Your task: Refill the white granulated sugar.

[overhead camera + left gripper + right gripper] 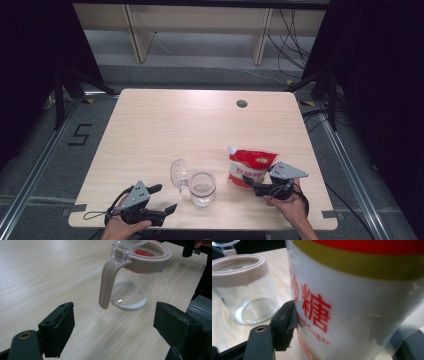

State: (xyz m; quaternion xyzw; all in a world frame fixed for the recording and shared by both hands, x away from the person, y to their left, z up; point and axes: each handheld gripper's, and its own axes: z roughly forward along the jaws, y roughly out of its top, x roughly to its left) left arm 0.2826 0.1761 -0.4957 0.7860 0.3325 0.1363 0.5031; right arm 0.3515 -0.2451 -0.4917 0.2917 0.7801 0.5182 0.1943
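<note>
Sugar bag (pixel 251 169) stands upright on surface (pixel 200 125), front right, just right of glass jar (pixel 202 188). Right gripper (pixel 260 189) at bag's base, fingers (pixel 284 325) either side, one pad touching the film; firm grip not certain, likely set to lift and pour. Jar lid (pixel 178 173) flipped open, mouth clear to receive sugar. Left gripper (pixel 162 200) waits before jar, fingers (pixel 58 328) wide, nothing between, probably ready to steady it.
</note>
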